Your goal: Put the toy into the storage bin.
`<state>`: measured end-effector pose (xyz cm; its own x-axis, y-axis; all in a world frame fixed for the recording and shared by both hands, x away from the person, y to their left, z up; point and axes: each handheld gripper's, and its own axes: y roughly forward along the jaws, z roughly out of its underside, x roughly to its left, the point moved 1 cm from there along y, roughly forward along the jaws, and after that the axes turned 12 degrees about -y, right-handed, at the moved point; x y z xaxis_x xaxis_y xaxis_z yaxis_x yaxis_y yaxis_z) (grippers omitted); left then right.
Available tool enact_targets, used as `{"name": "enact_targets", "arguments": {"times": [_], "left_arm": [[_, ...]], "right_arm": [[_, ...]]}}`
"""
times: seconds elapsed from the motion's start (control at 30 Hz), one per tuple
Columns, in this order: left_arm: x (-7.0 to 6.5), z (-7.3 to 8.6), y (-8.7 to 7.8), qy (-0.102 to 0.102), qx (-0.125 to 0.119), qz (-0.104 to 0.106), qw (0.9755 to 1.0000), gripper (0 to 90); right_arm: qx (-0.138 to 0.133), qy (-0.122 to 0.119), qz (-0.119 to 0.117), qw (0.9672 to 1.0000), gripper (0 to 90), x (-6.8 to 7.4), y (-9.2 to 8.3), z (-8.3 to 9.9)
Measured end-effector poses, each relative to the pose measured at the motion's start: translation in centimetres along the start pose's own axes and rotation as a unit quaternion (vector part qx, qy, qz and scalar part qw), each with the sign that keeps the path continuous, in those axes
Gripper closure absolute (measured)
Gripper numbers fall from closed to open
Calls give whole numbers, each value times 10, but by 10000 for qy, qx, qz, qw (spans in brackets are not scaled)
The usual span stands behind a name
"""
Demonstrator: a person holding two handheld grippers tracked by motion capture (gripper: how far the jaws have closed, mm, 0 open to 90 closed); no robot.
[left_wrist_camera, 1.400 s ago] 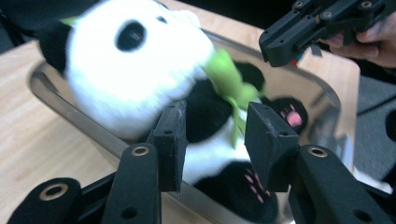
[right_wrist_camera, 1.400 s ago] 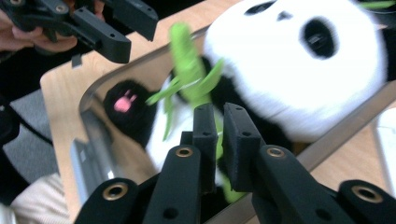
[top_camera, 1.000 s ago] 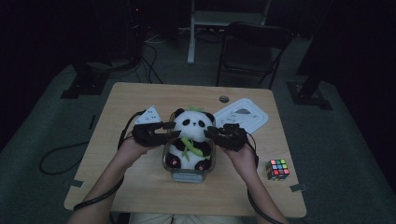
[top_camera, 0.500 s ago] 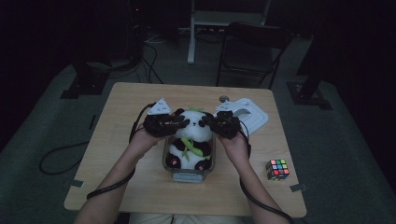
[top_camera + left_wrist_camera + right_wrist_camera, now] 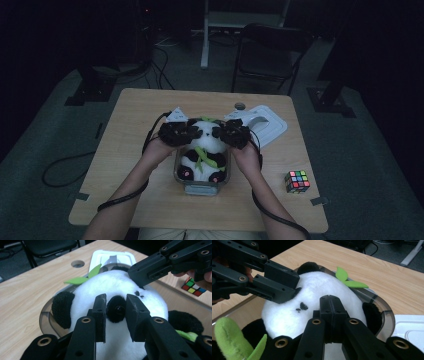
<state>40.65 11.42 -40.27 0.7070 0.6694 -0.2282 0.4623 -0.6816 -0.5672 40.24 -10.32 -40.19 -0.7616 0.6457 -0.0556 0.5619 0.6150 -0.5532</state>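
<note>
Wood table, clear box, plush panda seated inside.
Both your grippers have come in from its flanks onto the head. Left gripper has just been closing, jaws either side of one black eye patch, not quite pinching. Right gripper has just clamped fully together, nothing visibly between, tips at the fur. Pressing down, I'd judge; lid waits beside.

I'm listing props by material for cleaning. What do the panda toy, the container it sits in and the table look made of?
Panda toy: soft plush, fuzzy white and black pile, with flat green felt-like leaves. Container: clear, smooth and glossy, probably hard plastic, though glass can't be ruled out; the table shows through its wall. Table: pale wood grain with a matte finish, possibly laminate rather than solid wood.
</note>
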Motion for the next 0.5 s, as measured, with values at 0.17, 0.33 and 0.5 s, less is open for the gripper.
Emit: {"name": "enact_targets", "arguments": {"times": [0.17,0.33,0.5], "left_arm": [[2,0,5,-1,175,-72,9998,717],[2,0,13,29,388,-275,9989,720],[-2,-3,17,138,563,-477,9972,722]], "right_arm": [[74,47,-9,10000,900,-2,6,2],[327,-17,33,9995,900,-3,17,3],[571,-199,149,9981,900,-1,22,-2]]}}
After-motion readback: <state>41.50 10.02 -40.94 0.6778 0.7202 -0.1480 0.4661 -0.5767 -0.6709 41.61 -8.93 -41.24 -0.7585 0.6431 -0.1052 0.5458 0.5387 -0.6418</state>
